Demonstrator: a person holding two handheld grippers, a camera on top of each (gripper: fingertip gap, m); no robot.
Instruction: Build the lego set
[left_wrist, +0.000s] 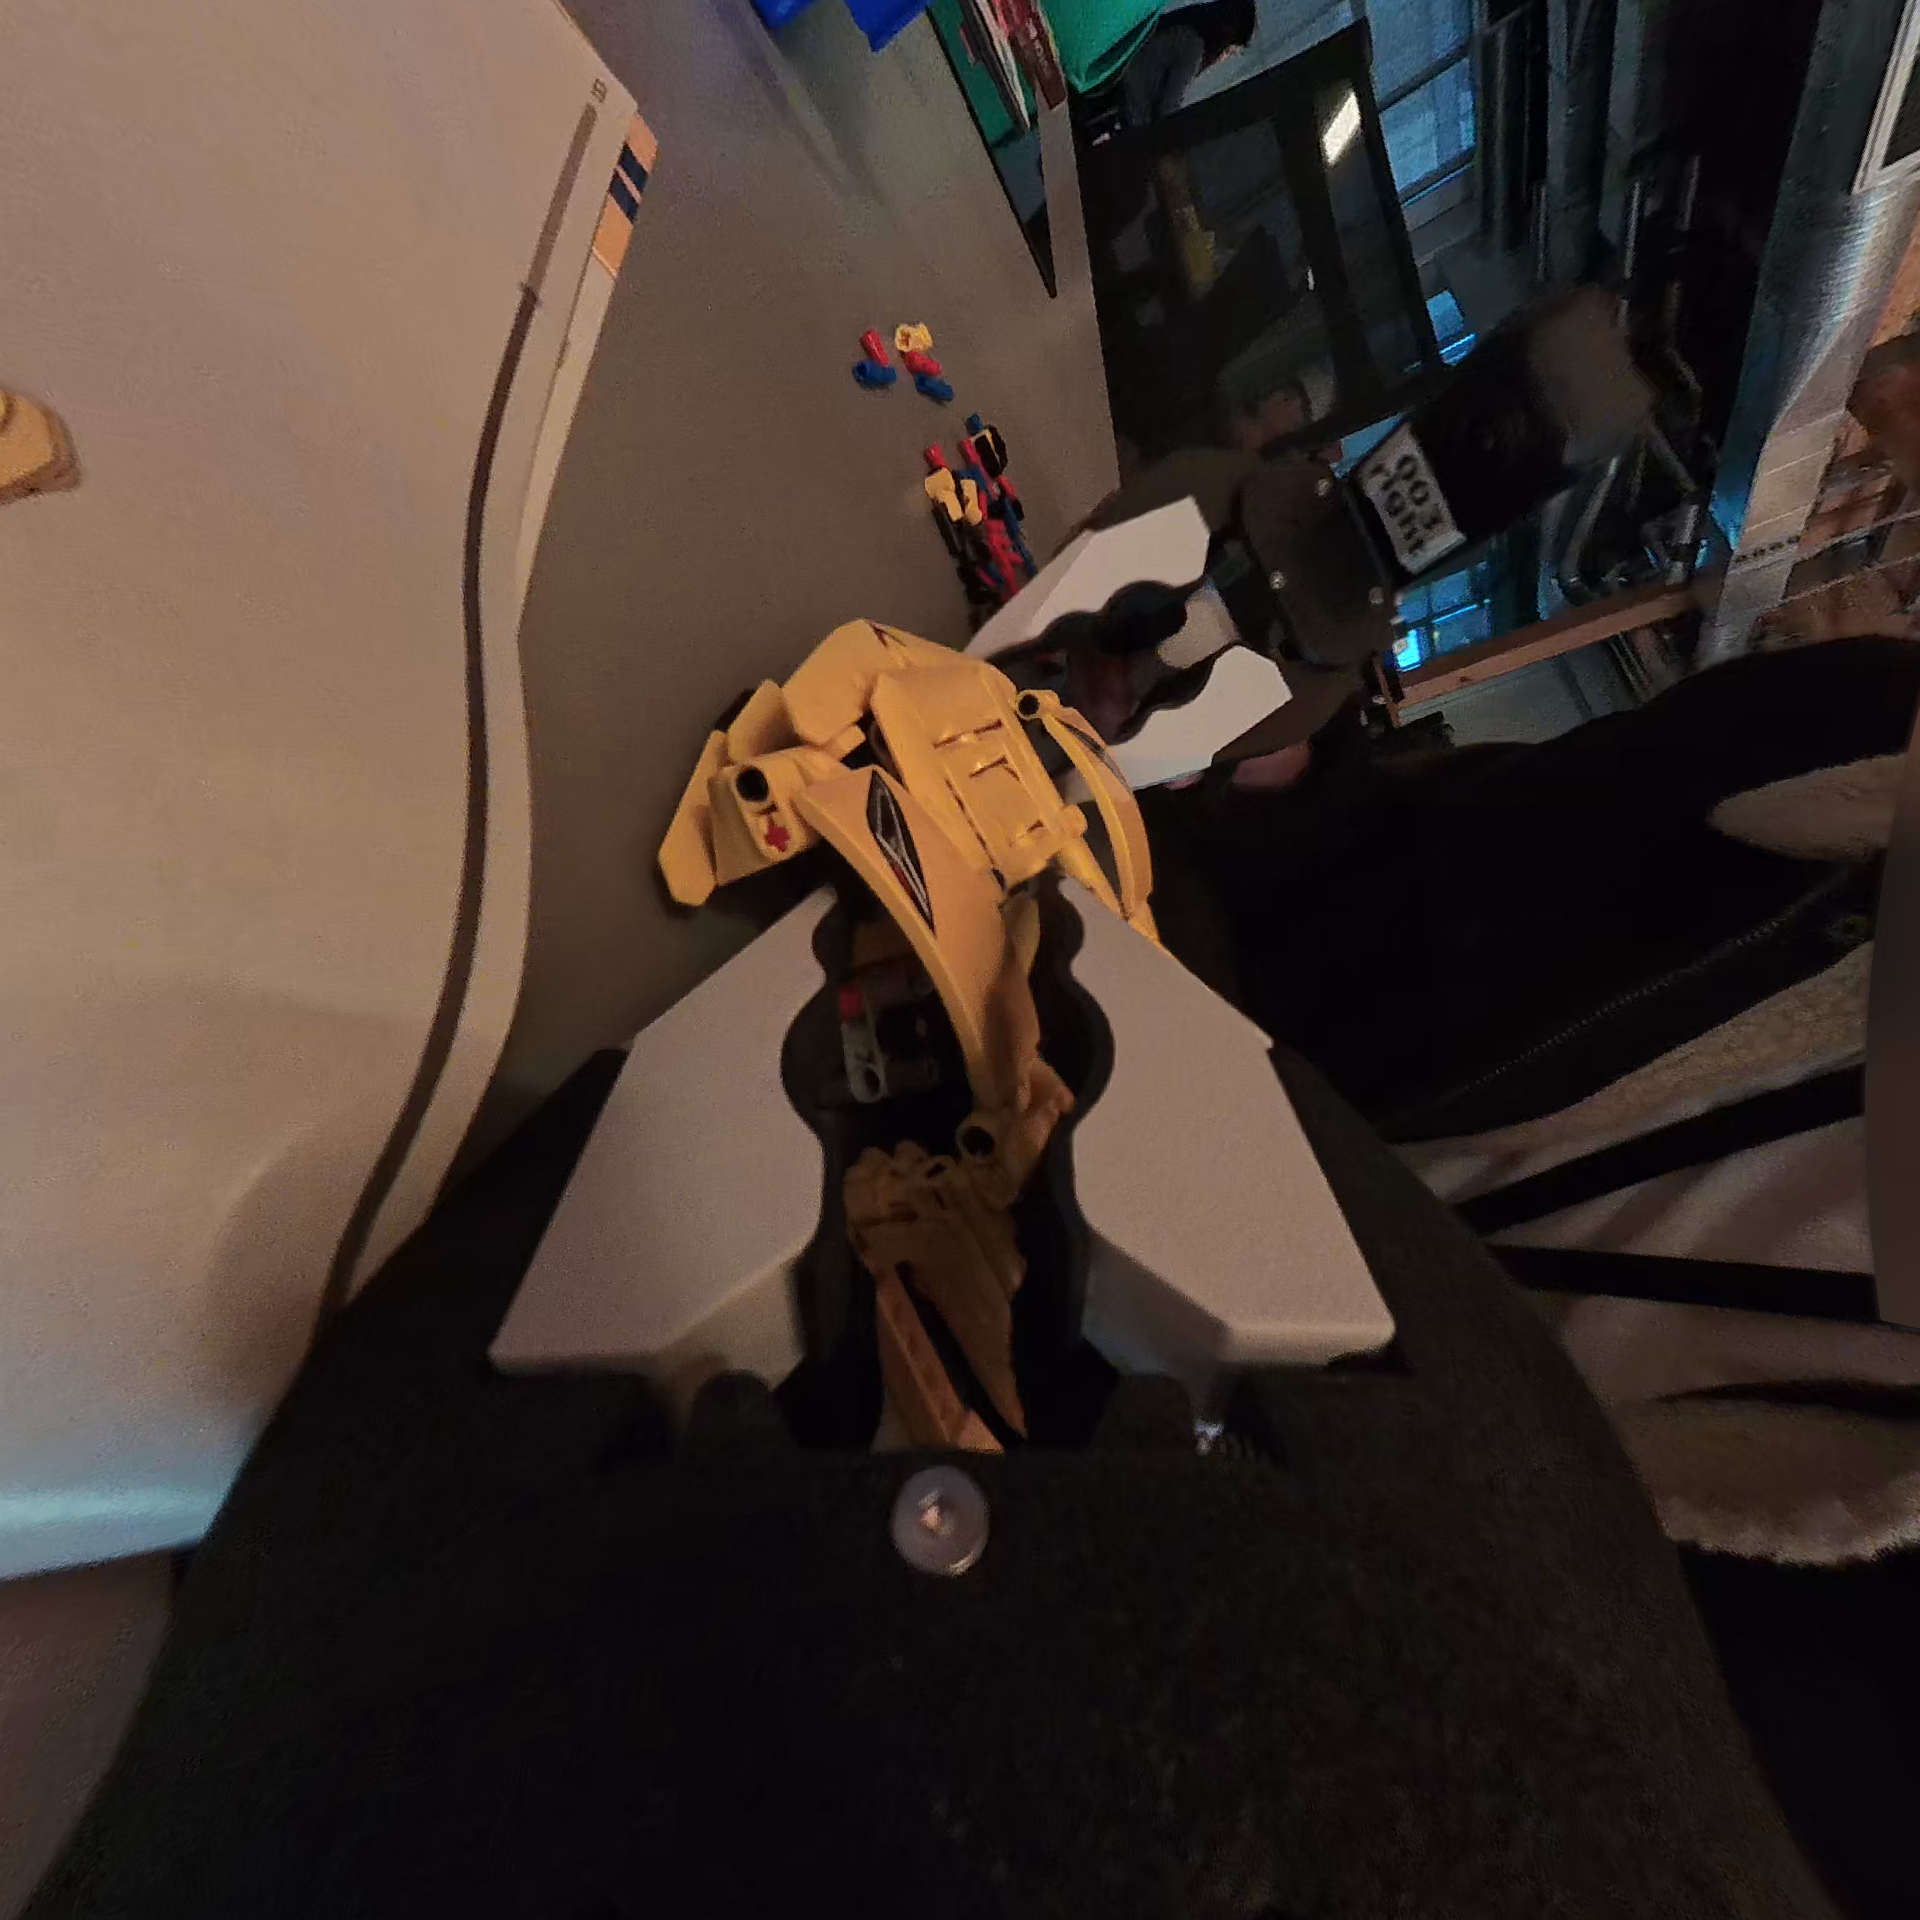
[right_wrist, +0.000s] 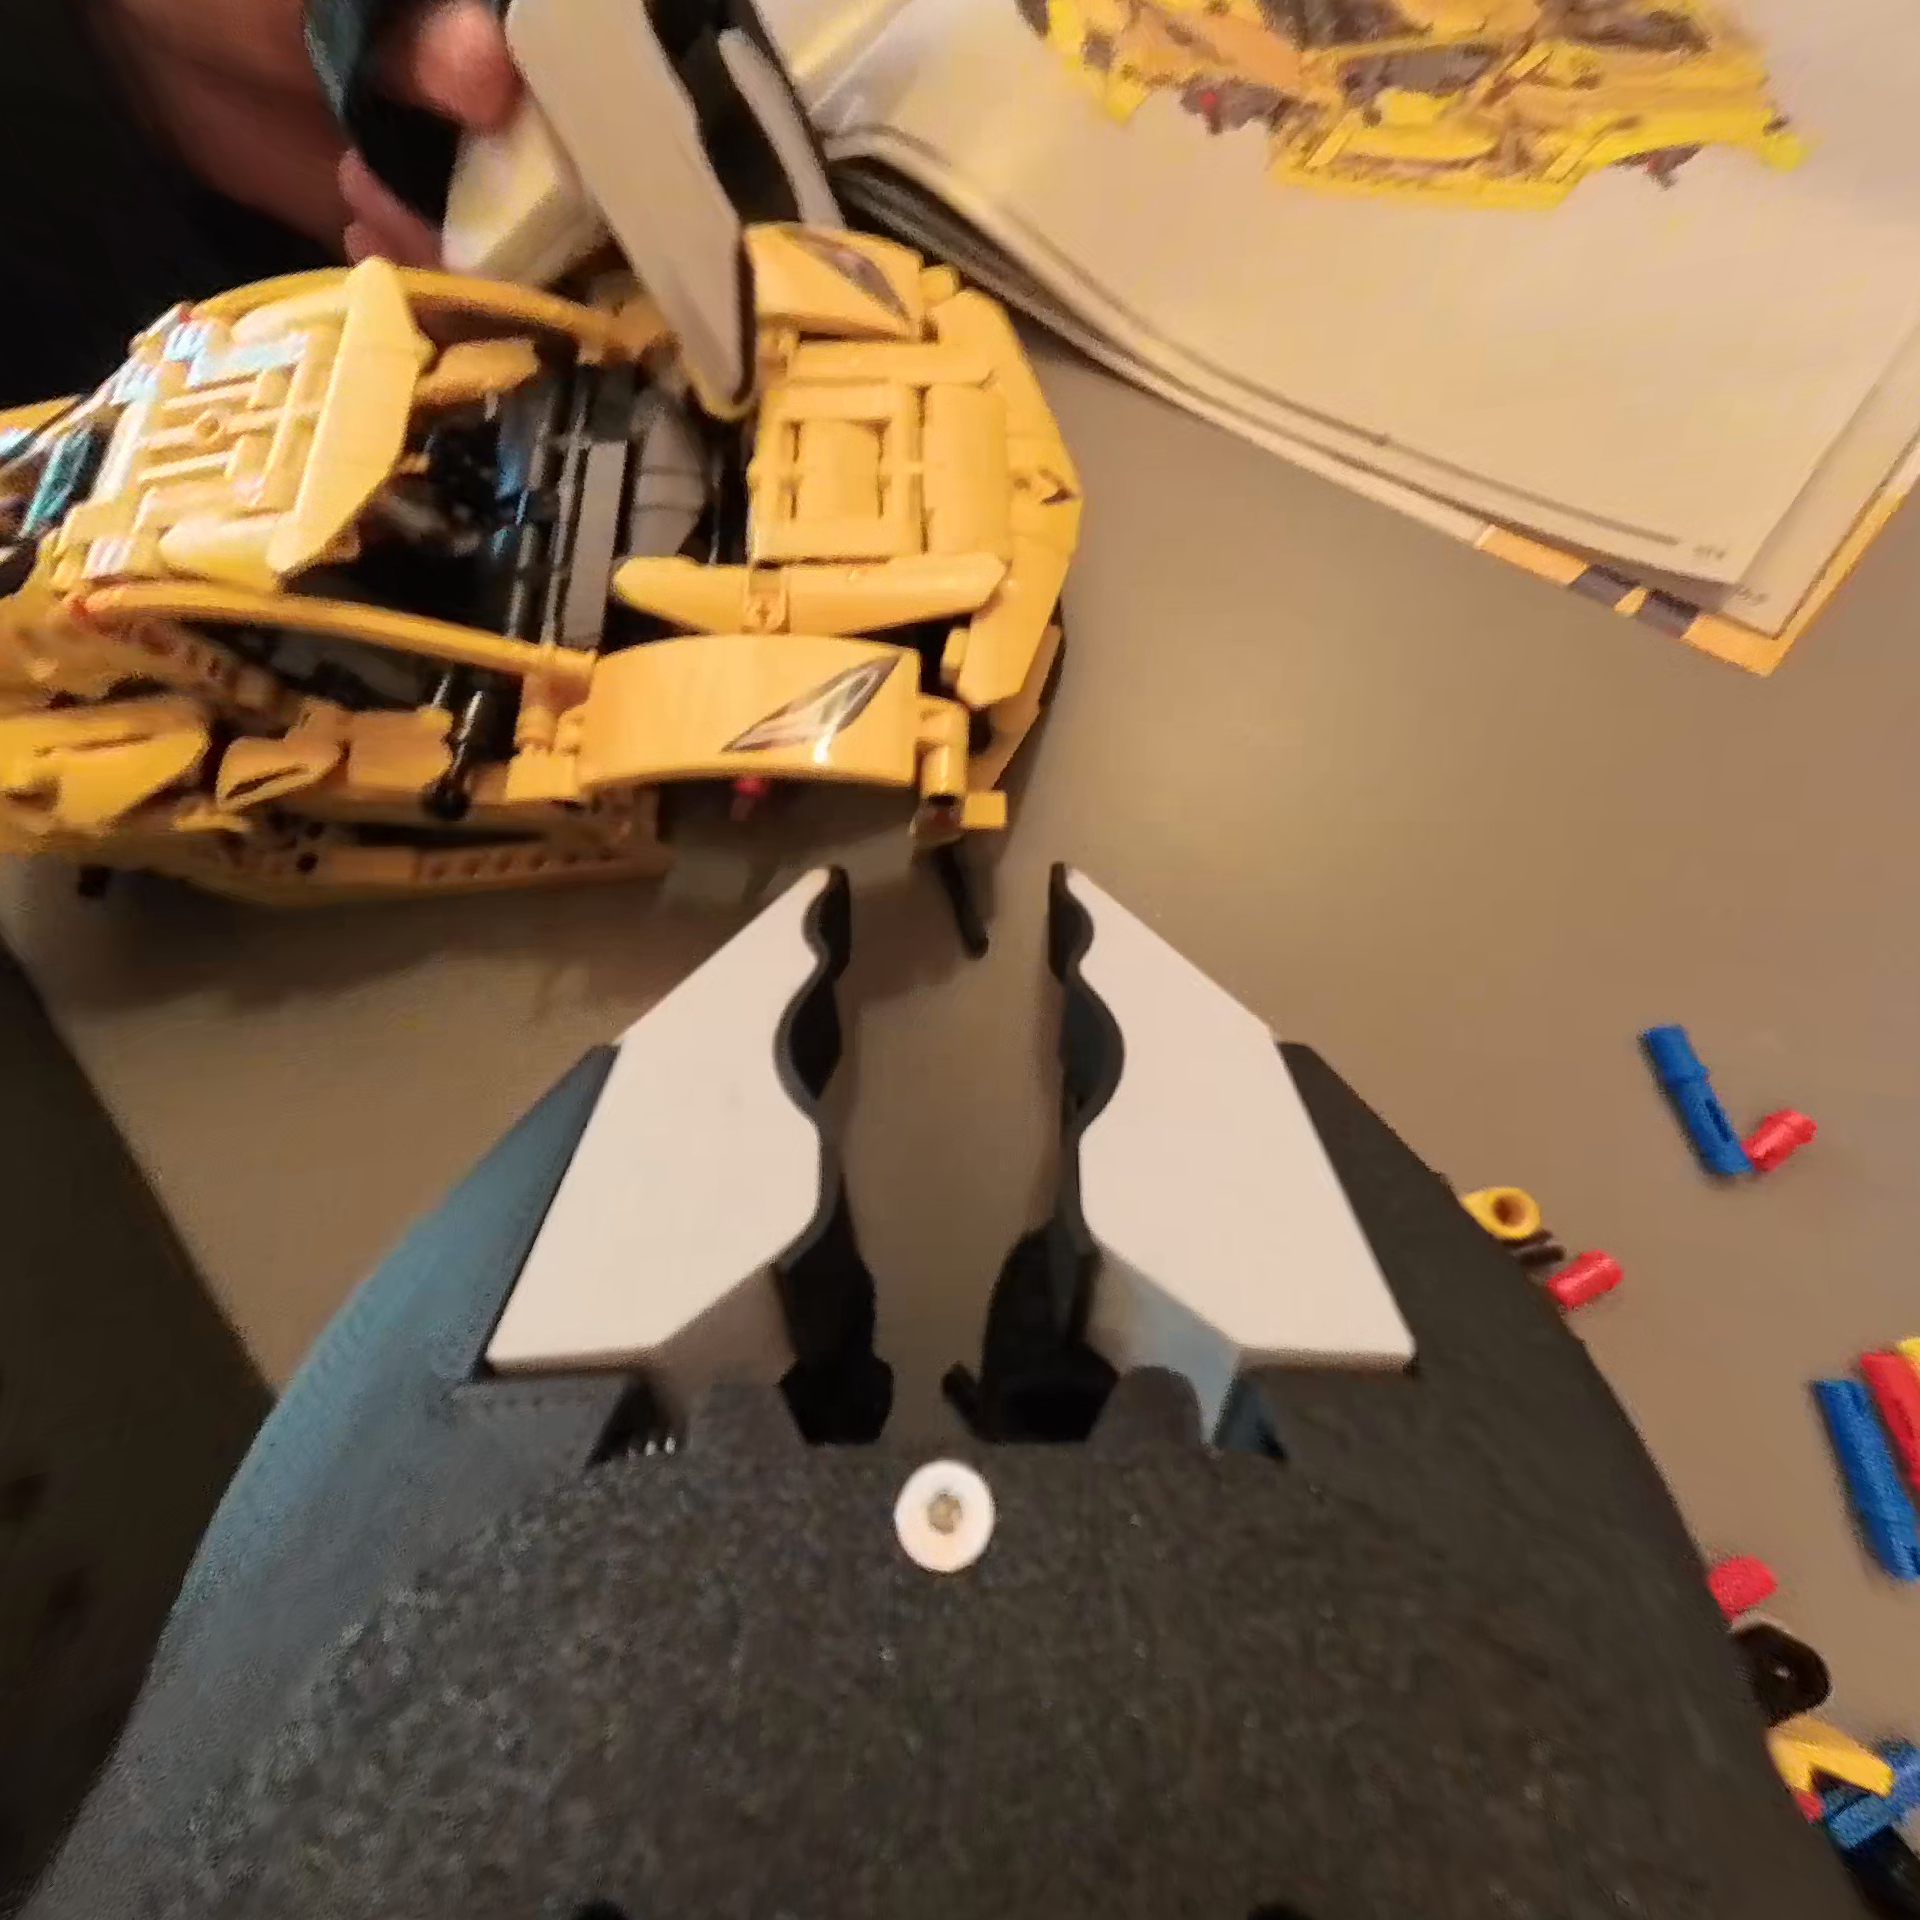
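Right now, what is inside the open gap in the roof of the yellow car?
Inside the yellow car, black and grey beams and a black axle are visible. The left gripper reaches into the gap and covers part of it. Deeper parts are too dark to see.

Car (right_wrist: 499, 582): rear cut off at the right wrist view's left edge, middle hidden between the left gripper's (left_wrist: 940, 935) fingers in its own view; booklet (right_wrist: 1455, 343): far pages cropped, print blurred; loose pins (right_wrist: 1870, 1475): cropped at right edge, shapes indistinct.
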